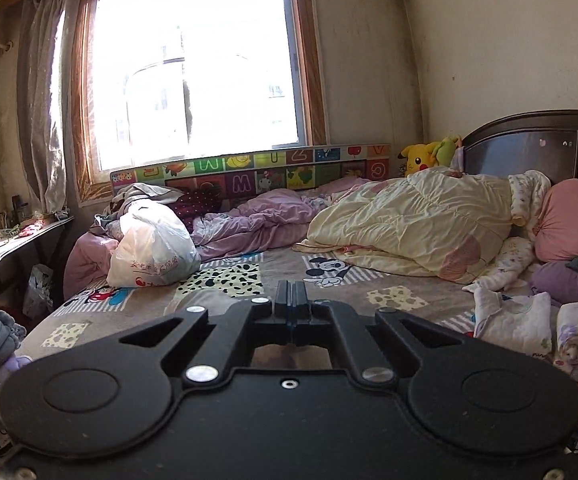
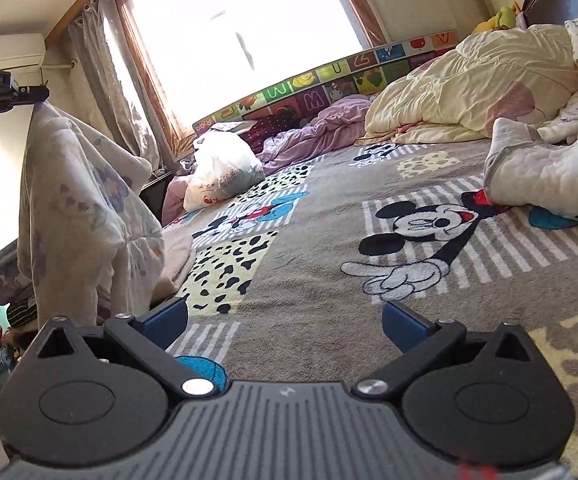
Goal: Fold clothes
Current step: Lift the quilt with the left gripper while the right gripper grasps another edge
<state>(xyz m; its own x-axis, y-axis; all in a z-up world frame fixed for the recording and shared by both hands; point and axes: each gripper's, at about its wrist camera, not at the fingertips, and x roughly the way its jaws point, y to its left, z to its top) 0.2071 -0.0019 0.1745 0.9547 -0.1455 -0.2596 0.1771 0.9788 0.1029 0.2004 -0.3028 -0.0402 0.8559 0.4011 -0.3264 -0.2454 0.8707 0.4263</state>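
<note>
Right gripper (image 2: 285, 322) wide over bedspread (image 2: 309, 288); left gripper (image 2: 35, 94) holds hanging garment (image 2: 81, 208).

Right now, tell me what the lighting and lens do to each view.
Left wrist view: the window is blown out white, the walls bow from fisheye. Right wrist view: the same glare, tilted; the hanging garment is backlit and dim; the bedspread stays sharp.

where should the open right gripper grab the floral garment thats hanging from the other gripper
Take the floral garment at its free upper corner, the bulge beside the left gripper that pinches its top. Come in level from the bed side with the right gripper, jaws straddling the edge: the cloth hangs in loose folds, so matching the top corner should spread it flat.
</note>
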